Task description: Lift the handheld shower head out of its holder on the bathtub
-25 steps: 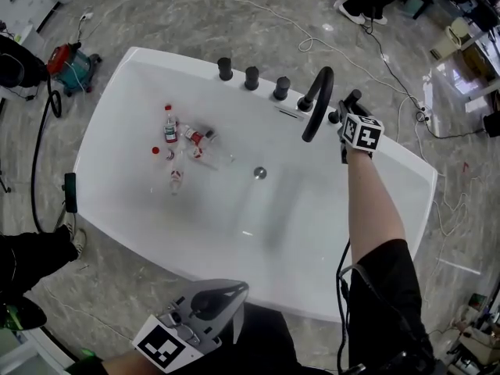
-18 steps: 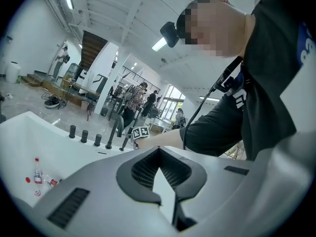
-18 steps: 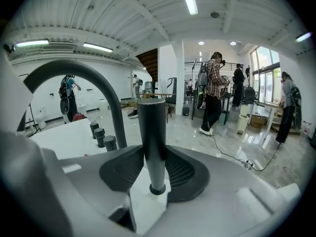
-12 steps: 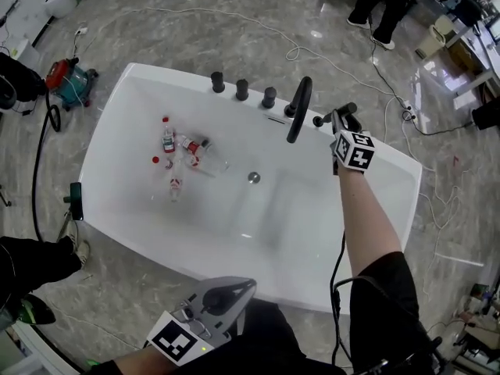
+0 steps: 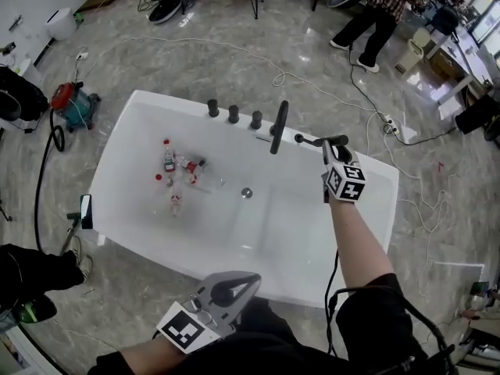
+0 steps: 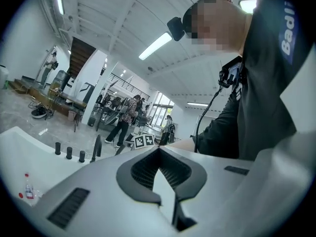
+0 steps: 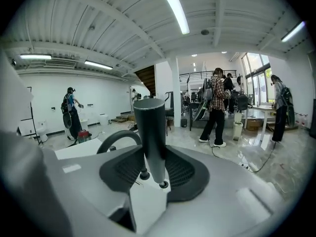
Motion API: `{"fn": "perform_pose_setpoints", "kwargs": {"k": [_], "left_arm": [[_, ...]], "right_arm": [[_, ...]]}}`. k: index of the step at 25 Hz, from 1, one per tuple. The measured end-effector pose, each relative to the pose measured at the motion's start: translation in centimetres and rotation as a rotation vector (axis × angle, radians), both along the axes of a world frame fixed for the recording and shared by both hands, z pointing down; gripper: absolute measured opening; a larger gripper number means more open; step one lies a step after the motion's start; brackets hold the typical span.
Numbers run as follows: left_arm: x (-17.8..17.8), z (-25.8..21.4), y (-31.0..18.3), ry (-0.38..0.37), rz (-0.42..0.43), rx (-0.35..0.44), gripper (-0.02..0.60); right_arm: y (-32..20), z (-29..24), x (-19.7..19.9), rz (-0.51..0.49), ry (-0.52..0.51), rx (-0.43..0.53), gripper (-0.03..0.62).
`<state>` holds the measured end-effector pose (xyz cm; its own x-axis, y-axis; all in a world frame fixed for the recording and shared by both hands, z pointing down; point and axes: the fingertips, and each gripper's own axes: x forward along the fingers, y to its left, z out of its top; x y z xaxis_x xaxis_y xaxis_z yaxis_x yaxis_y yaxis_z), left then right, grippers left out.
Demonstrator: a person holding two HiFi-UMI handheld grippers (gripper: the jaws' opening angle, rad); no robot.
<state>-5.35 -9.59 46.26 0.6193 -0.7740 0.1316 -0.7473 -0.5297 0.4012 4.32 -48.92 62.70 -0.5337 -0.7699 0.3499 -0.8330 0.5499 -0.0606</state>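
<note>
— Well, is it out of the holder yet?

— It looks that way to me. The right gripper (image 5: 330, 151) is clamped on the shower head (image 7: 150, 132). The dark handle stands upright between its pads. Compared with a second ago, the two have come up together off the far rim of the bathtub (image 5: 289, 233).

— Is the grip the same as before?

— Yes, the jaws have neither loosened nor tightened. What has changed is the height. Earlier the handle sat low by the rim, just right of the tap spout (image 5: 277, 127). Now its lower end hangs free above that spot.

— And the holder itself?

— I cannot pick it out in any view. Going by that bare lower end, I judge that the handle has cleared it.

— What about the other hand?

— The left gripper (image 5: 251, 278) stays low, close to the person's body. Its tips are together on nothing, and it plays no part here.

— So what is left to do?

— Little, I think, since the lift itself seems done. The one thing to watch is keeping the clamp firm, because a smooth round handle could slip.
</note>
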Motion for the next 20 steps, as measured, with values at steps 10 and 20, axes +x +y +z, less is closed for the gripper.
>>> {"fn": "perform_pose_setpoints", "kwargs": {"k": [10,20], "left_arm": [[2.7,-4.9,3.5,0.014,0.054,0.049,0.000],[5.1,-8.4,5.5,0.016,0.096,0.095,0.000]], "right_arm": [[9.7,-6.6,3.1,-0.017,-0.039,0.029,0.131],[19.8,-10.9,5.6,-0.098,-0.011,0.063,0.130]]}}
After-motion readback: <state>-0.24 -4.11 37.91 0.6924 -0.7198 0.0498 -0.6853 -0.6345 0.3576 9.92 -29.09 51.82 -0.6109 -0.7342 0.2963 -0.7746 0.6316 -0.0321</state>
